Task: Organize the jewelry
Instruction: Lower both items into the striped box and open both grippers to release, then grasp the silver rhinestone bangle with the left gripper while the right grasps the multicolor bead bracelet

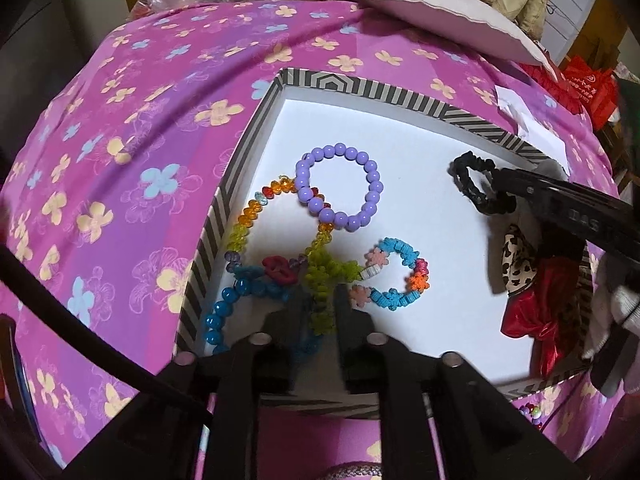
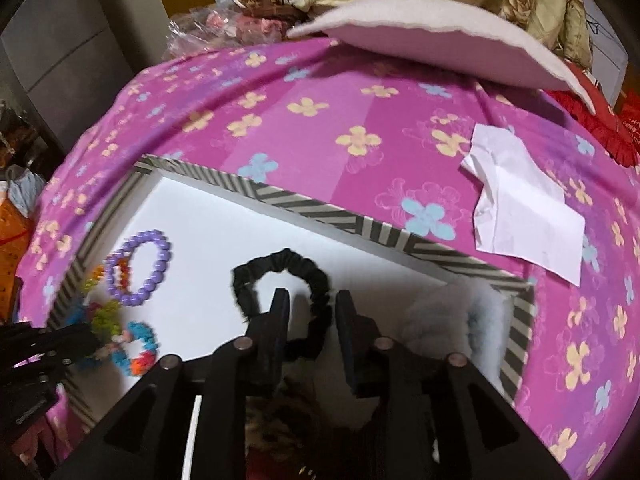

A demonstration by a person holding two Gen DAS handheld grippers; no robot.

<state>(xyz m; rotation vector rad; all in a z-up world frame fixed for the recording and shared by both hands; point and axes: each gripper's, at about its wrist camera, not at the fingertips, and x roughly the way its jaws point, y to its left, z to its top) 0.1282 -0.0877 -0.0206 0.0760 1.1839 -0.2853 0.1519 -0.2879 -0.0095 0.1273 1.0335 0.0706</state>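
Note:
A white-floored box with a striped rim (image 1: pixel 400 94) sits on a pink flowered cloth. In the left wrist view it holds a purple bead bracelet (image 1: pixel 374 184), a multicolour bead bracelet (image 1: pixel 240 232), a blue bead bracelet (image 1: pixel 218 316) and a blue flower bracelet (image 1: pixel 404 252). My left gripper (image 1: pixel 318 300) is open with its fingers either side of a green bead bracelet (image 1: pixel 324 268). My right gripper (image 2: pixel 314 308) is open around the side of a black scrunchie (image 2: pixel 280 264); the gripper also shows in the left wrist view (image 1: pixel 492 184).
A leopard-print scrunchie (image 1: pixel 516 264) and a red scrunchie (image 1: pixel 536 316) lie at the box's right end, beside a grey fluffy one (image 2: pixel 460 312). A crumpled white paper (image 2: pixel 524 208) lies on the cloth (image 2: pixel 320 128). A white pillow (image 2: pixel 420 36) and bedding lie beyond.

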